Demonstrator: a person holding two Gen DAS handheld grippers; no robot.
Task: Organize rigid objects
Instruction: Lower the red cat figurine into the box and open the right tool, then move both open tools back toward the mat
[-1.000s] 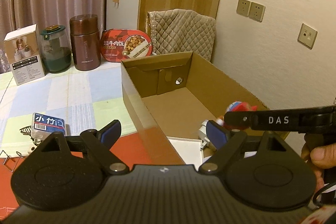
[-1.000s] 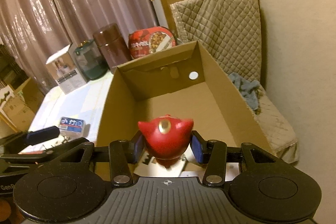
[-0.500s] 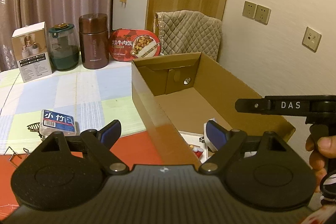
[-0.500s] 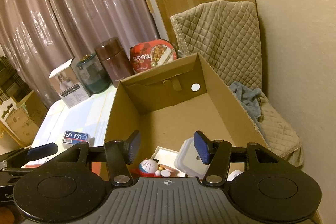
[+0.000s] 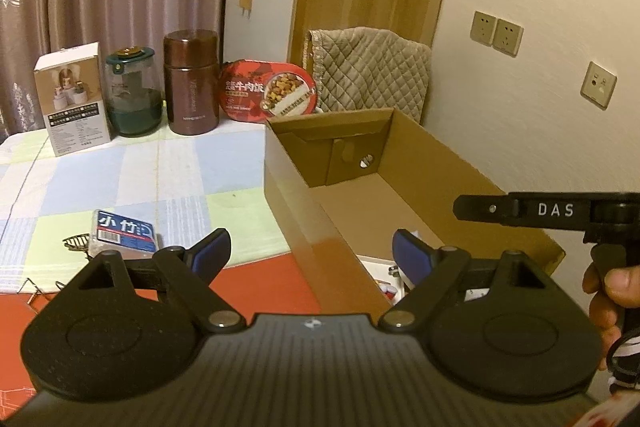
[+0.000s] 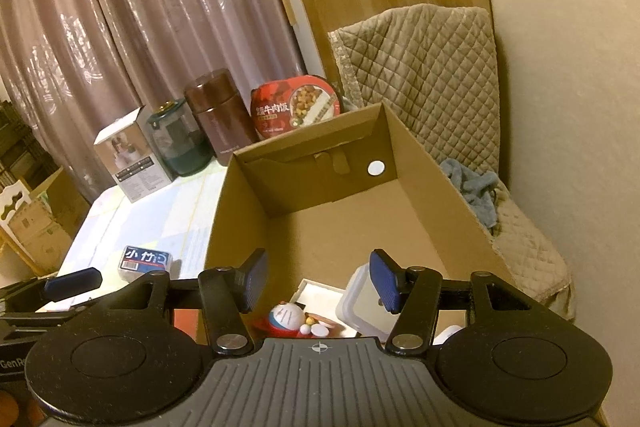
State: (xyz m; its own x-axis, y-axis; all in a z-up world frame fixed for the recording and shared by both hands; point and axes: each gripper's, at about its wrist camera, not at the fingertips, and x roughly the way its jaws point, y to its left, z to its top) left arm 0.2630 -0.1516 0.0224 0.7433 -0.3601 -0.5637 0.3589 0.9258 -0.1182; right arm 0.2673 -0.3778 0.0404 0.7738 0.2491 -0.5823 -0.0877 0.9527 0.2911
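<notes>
Below the right gripper [image 6: 318, 281], at the near end of the cardboard box [image 6: 432, 167], the red toy figure [image 6: 286, 319] is seen lying on the box floor beside a white lidded container [image 6: 360, 311]. Its fingers are released, nothing between them. The left gripper [image 5: 310, 253] is held spread wide and empty.

White letters "DAS" stand on the black arm of the right gripper [image 5: 552, 209]. The small blue packet [image 5: 122, 231] on the tablecloth carries white characters "小竹". The red meal tub [image 5: 269, 92] shows "牛肉饭" among other print too small to read. "GenR", cut off, appears on the left gripper [image 6: 12, 363] body.
</notes>
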